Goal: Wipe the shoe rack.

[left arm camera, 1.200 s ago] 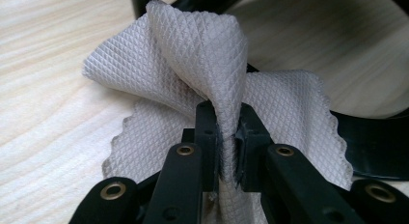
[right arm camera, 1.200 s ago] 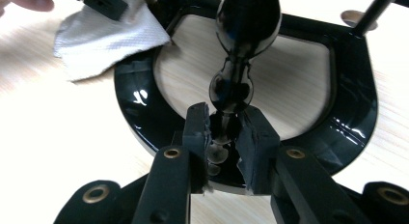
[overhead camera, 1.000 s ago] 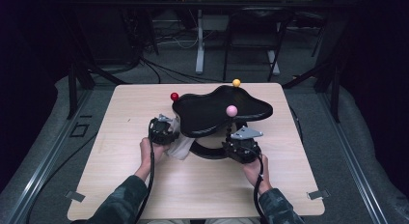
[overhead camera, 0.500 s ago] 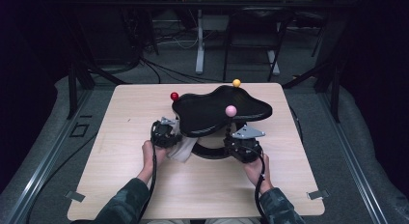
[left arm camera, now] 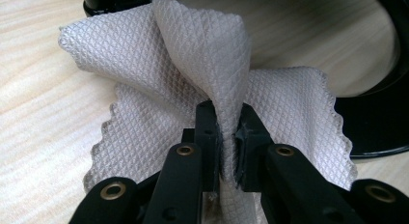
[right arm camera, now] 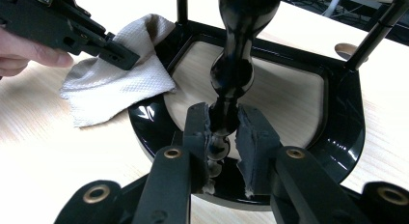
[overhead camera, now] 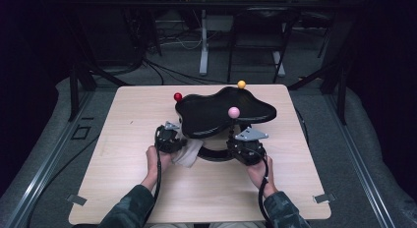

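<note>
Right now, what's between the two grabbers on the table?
In the high view, between the left gripper and right gripper lie a white cloth and the black stand's curved base.

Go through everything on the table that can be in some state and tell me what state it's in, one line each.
Left tongs: shut on the cloth.
Right tongs: shut on the turned post.
Cloth: pinched into an upright fold, the rest spread on the table.
Turned post: upright, gripped near its foot.
Black stand: upright on the table, top level.
</note>
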{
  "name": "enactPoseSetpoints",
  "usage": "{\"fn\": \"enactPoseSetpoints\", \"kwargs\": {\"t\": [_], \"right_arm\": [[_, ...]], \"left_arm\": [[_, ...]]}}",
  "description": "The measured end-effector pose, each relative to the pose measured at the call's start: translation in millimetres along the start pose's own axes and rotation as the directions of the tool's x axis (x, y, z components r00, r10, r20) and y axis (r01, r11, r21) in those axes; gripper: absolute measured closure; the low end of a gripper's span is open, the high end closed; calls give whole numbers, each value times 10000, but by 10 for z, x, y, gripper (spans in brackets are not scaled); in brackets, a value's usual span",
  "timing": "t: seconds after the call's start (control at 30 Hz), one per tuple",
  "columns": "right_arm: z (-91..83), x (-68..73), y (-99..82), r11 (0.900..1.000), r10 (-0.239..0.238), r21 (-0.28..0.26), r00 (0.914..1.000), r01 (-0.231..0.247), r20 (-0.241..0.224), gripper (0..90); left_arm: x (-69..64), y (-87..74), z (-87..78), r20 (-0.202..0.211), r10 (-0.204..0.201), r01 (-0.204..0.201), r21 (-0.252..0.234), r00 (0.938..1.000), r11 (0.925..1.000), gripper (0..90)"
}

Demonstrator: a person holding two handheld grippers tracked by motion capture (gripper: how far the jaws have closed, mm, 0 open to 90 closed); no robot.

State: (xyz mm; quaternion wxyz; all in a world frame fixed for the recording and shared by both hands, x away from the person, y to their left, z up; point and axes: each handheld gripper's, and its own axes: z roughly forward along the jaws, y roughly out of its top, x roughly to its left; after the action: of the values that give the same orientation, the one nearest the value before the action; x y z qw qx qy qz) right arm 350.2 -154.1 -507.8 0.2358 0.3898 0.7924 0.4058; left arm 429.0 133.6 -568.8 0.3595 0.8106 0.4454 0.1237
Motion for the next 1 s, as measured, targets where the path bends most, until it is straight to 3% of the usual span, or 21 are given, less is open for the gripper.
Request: {"fn": "enactPoseSetpoints", "kwargs": {"t": [0.5,0.6,0.67,1.0], "right_arm": [[55,53,35,9999,104,-39,9999,-104,-37,748],[53,70,38,10000,80,12,9998,-81,195,748],[61,65,36,9999,108,-102,9999,-109,-108,747],[77,81,57,9998,204,35,9998,-204,-52,747]], "left_arm": [[-173,-43,-28,-68,68,-70,-280,10000,9996,820],[-211,-59,-37,-31,174,-175,-272,9998,9995,820],[-240,-78,-26,23,32,-31,-389,10000,9992,820],[-328,-102,-37,165,213,-206,-397,9996,9990,822]]}}
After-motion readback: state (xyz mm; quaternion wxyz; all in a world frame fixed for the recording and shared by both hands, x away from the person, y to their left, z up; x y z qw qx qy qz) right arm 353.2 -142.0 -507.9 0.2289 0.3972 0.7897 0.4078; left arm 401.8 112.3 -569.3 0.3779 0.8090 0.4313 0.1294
